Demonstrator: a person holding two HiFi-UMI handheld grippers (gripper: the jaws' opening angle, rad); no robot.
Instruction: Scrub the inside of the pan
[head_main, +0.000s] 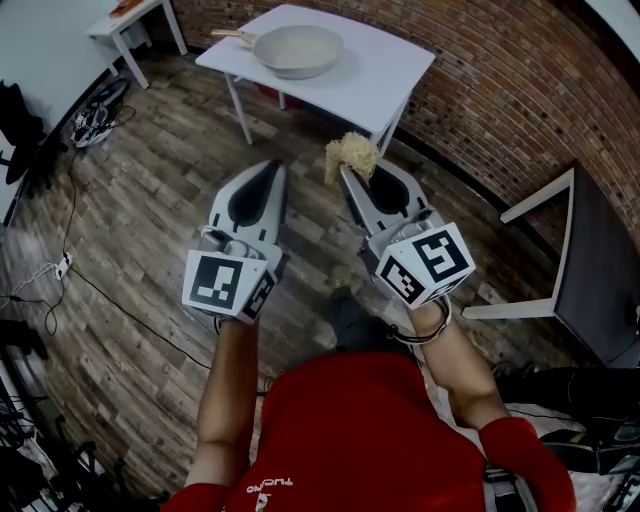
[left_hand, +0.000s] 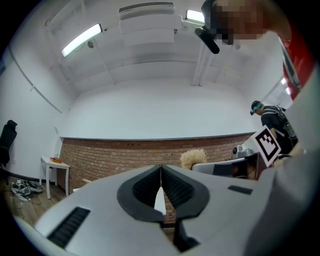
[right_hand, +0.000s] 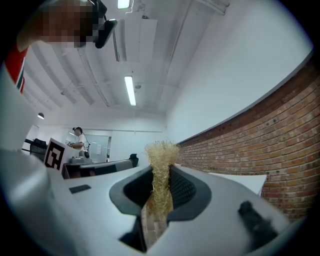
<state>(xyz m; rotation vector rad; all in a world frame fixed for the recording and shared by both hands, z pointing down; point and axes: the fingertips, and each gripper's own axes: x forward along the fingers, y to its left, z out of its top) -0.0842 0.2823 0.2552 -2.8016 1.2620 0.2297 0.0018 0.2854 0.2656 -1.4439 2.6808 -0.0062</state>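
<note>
– Since the pan (head_main: 298, 50) sits at the top centre of the head view, on the white table (head_main: 385, 80), what's the room around it like?

– Pretty open tbh. Wood floor (head_main: 150, 190) fills the middle of the frame between the grippers and the table's near edge. Brick wall (head_main: 500, 80) runs along the upper right just behind the table. A dark table (head_main: 600, 270) pokes in at the right edge, a small white side table (head_main: 125, 20) sits in the upper left corner, and cables (head_main: 60, 270) trail down the left edge.

– And what's in the pan, and in the jaws?

– Pan's inside shows just plain pale grey, with the wooden handle pointing to the upper left. It's well apart from both grippers. Left gripper (head_main: 272, 168), centre-left: jaws pressed together with nothing between them. Right gripper (head_main: 348, 172), just beside it: jaws clenched on a straw-coloured scrubber (head_main: 351, 155), tuft sticking out past the tips.
</note>
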